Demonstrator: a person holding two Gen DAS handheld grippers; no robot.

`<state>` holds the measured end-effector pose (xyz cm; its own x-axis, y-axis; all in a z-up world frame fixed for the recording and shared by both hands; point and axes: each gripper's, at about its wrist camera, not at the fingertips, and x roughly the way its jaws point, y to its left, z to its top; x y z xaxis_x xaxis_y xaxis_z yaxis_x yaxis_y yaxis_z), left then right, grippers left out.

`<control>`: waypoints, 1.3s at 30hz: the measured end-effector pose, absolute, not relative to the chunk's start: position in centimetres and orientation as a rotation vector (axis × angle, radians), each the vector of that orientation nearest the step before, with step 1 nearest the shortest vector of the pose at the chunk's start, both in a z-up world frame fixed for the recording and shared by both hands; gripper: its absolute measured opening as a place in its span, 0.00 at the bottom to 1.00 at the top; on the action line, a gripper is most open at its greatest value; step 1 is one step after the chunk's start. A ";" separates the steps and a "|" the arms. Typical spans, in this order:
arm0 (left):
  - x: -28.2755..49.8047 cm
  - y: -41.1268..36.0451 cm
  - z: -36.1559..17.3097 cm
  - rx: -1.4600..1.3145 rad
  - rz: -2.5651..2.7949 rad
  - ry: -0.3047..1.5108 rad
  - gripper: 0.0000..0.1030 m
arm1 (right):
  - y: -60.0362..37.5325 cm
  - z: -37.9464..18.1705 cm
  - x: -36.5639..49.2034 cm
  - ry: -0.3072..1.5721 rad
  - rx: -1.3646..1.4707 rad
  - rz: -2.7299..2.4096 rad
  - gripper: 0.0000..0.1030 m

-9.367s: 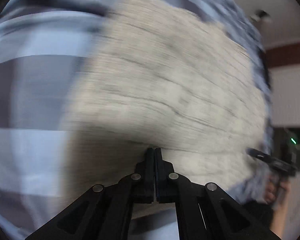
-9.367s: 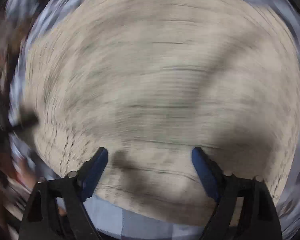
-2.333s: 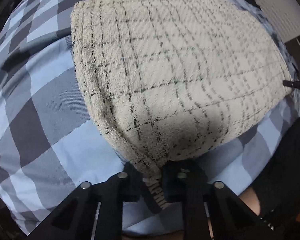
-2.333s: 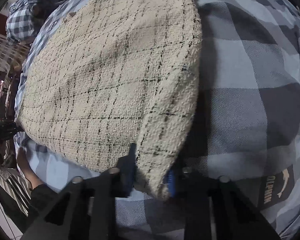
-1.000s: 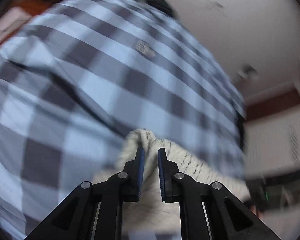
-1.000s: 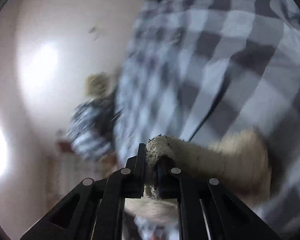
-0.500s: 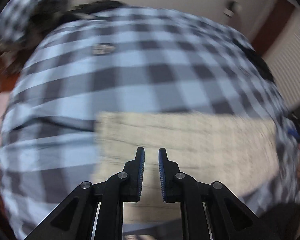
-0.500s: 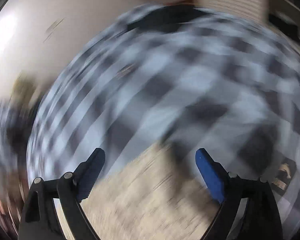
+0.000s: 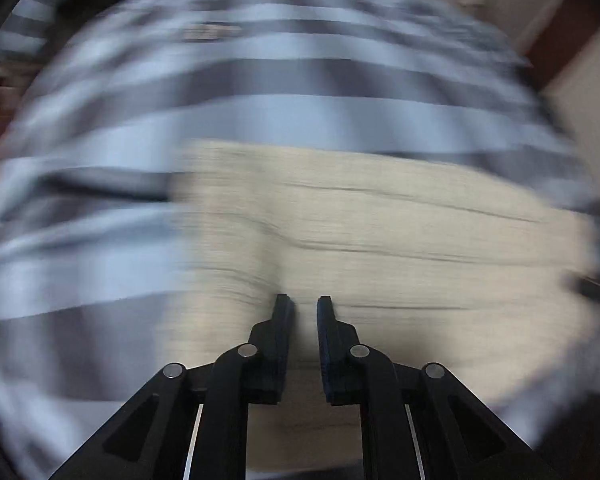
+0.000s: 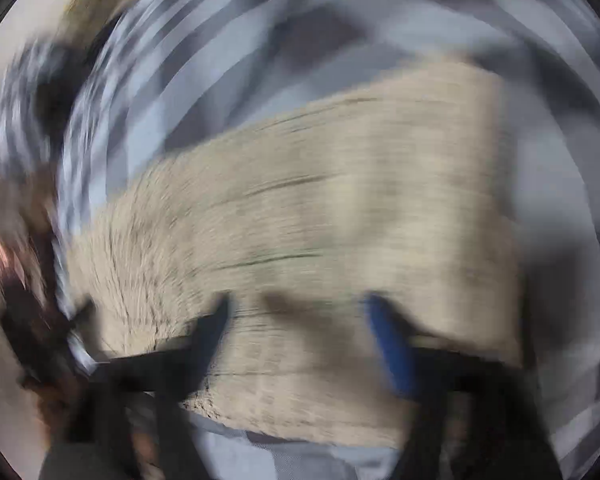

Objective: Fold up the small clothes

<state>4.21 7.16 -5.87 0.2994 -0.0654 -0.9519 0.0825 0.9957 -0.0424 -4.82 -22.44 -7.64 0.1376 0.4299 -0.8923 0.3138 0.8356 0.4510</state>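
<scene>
A cream tweed garment with thin dark check lines [image 9: 380, 232] lies folded flat on a blue and grey checked bedspread [image 9: 260, 120]. Both views are blurred by motion. My left gripper [image 9: 303, 304] hovers over the garment's near part with its jaws a narrow gap apart and nothing between them. In the right wrist view the same garment [image 10: 340, 208] fills the middle. My right gripper [image 10: 300, 312] is wide open above its near edge, empty.
The checked bedspread [image 10: 260, 60] spreads around the garment on all sides. A pale wall and a dark red strip [image 9: 556, 48] show at the far right. A blurred checked heap [image 10: 24, 92] lies at the far left.
Both grippers let go of the garment after carrying its near edge over; it now lies folded. Both have since swung back low over it, the right jaws wide open.
</scene>
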 end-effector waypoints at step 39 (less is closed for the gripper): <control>7.9 4.7 -3.7 -0.109 -0.232 0.958 0.12 | -24.8 -3.7 -2.3 1.058 0.281 -0.299 0.81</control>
<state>7.93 4.71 -3.66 0.5532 -0.2435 -0.7967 0.1475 0.9698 -0.1940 -2.26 -24.83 -3.65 0.4580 -0.1053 -0.8827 0.3717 0.9247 0.0826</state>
